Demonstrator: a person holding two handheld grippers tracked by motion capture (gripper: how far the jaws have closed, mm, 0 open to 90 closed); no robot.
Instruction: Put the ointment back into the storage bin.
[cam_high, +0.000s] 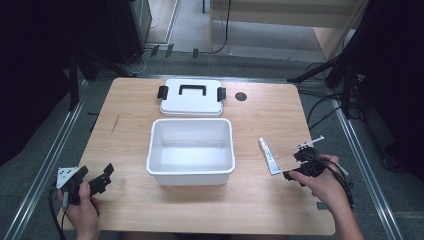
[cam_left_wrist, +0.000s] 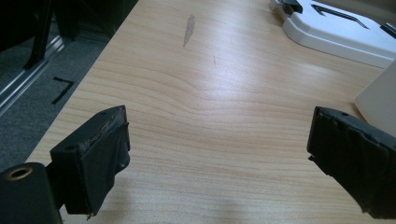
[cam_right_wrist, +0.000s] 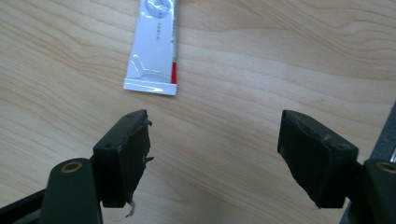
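Note:
A white tube (cam_high: 269, 156) with a red stripe lies flat on the wooden table, right of an open white bin (cam_high: 190, 176). My right gripper (cam_high: 293, 165) hovers just right of the tube's near end. In the right gripper view the tube (cam_right_wrist: 156, 46) lies ahead and left of my right gripper (cam_right_wrist: 215, 126), whose jaws stand open over bare wood. My left gripper (cam_high: 104, 179) rests near the table's front left corner, open with nothing between its jaws (cam_left_wrist: 219, 121).
The bin's white lid (cam_high: 192, 97) with black handle and clips lies behind the bin; the lid (cam_left_wrist: 341, 28) and the bin's corner (cam_left_wrist: 380, 98) also appear in the left gripper view. A dark round hole (cam_high: 241, 96) sits right of the lid. The table's right edge is close to my right hand.

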